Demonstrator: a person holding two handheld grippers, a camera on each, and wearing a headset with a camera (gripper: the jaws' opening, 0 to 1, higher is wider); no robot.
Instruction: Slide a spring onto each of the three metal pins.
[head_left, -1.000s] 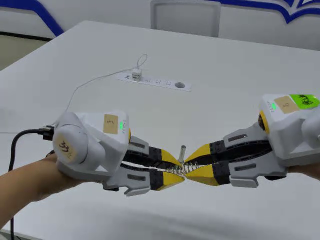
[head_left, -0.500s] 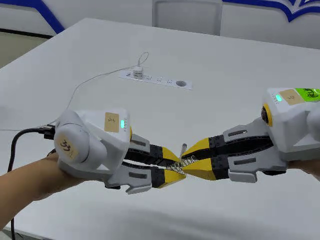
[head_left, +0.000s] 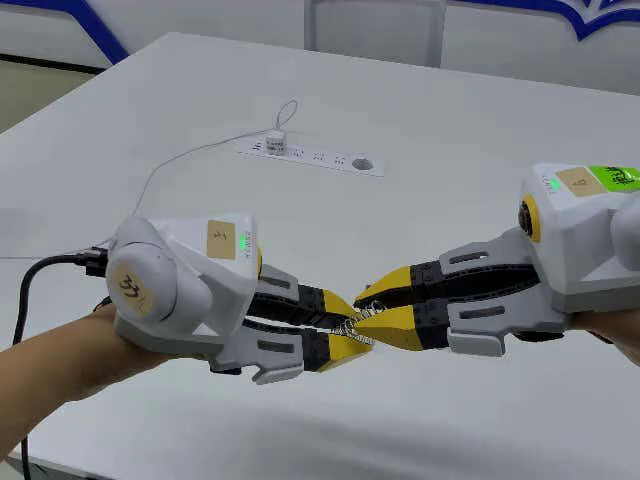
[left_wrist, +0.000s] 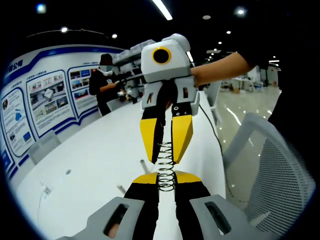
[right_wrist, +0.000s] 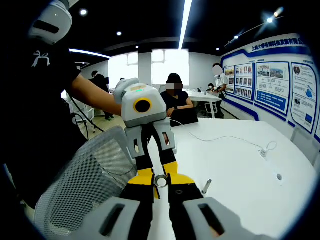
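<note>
A small metal spring (head_left: 350, 324) hangs above the white table (head_left: 440, 150), bridging the tips of both grippers. My left gripper (head_left: 355, 330) comes in from the left and is shut on one end. My right gripper (head_left: 362, 311) meets it from the right, shut on the other end. In the left gripper view the spring (left_wrist: 165, 170) runs from my left gripper (left_wrist: 166, 180) up into the right gripper (left_wrist: 166, 160). Two short metal pins (left_wrist: 143, 165) (left_wrist: 121, 189) stand on the table below. From the right gripper (right_wrist: 160, 187) the spring (right_wrist: 160, 180) looks like a ring, with a pin (right_wrist: 206, 186) beside it.
A white power strip (head_left: 312, 158) with a plug and thin cable lies mid-table. A mesh chair (head_left: 372, 30) stands at the far edge, another (left_wrist: 265, 165) beside the table. A black cable (head_left: 40, 275) trails from the left gripper. People sit and stand in the background (right_wrist: 175, 97).
The right gripper has moved left and a little down, so its jaws now cover the pin that stood behind the tips. The spring between the two grippers looks shorter.
</note>
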